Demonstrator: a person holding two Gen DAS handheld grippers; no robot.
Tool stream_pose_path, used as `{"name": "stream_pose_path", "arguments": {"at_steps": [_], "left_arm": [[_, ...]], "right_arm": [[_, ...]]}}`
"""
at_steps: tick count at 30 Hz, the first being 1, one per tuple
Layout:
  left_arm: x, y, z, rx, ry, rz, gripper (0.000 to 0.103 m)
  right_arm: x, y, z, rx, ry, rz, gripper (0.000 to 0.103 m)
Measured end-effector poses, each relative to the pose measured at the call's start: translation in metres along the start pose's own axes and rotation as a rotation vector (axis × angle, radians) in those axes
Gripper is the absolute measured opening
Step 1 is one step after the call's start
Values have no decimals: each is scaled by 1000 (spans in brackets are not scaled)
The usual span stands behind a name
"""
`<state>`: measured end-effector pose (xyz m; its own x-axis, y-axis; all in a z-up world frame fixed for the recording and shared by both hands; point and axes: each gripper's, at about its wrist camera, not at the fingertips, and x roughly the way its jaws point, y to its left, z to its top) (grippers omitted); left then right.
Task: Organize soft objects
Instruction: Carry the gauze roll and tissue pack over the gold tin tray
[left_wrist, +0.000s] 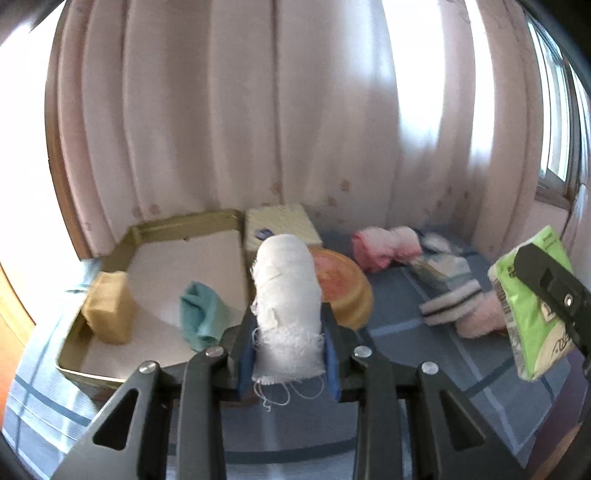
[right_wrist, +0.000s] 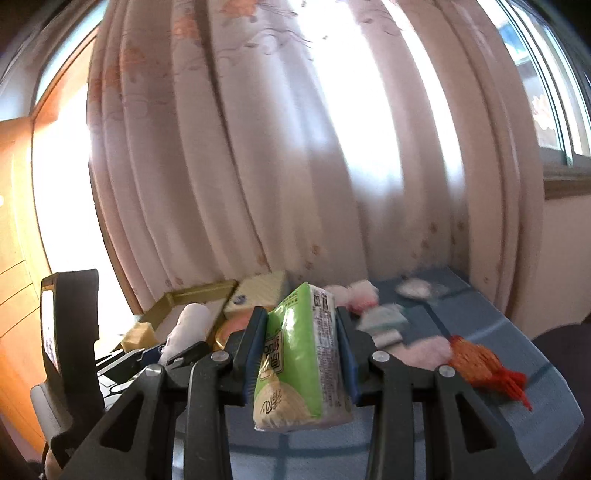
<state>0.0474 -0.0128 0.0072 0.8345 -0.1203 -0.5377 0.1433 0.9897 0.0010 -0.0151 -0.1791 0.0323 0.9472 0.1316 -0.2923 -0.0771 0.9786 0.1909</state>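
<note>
Gauze roll (left_wrist: 286, 299), white, frayed at its near end with loose threads hanging, stands pinched between the blue pads of the left gripper (left_wrist: 288, 354), raised above the blue checked cloth (left_wrist: 424, 376). Seen from the left wrist: gold-rimmed tray (left_wrist: 177, 229) at 10 o'clock of the roll, holding a yellow sponge block (left_wrist: 109, 308) along its left wall and a crumpled teal cloth (left_wrist: 201, 314) nearer the roll. Orange bowl (left_wrist: 347, 291) just behind the roll at 2 o'clock; pale yellow box (left_wrist: 284, 225) at 12 o'clock, against the curtain (left_wrist: 258, 110). Pink fluffy bundle (left_wrist: 384, 245) at 1 o'clock; striped sock (left_wrist: 450, 308) and a pink fuzzy piece (left_wrist: 480, 319) at 3 o'clock. Right gripper (right_wrist: 301, 354) is clamped on a green tissue pack (right_wrist: 299, 362), held upright off the cloth; the same pack shows at the right edge of the left view. From the right wrist, an orange-red mesh bundle (right_wrist: 484, 369) lies on the cloth at 3 o'clock of the pack. Smaller items farther back are too blurred to identify.
</note>
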Motion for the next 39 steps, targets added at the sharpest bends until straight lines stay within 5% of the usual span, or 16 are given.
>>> {"name": "stream_pose_path", "arguments": {"at_steps": [16,27,39], "left_arm": [[5,75,3,-61,-81,138,30],[25,114,1,-81,-98,220,30],[45,126,7,-97,-90,222,30]], "right_arm": [[59,68,-2,-99,-107,-1,39],[102,104,-20,-169,-85,25,39],[122,114,-19,-158,-47,33,39]]}}
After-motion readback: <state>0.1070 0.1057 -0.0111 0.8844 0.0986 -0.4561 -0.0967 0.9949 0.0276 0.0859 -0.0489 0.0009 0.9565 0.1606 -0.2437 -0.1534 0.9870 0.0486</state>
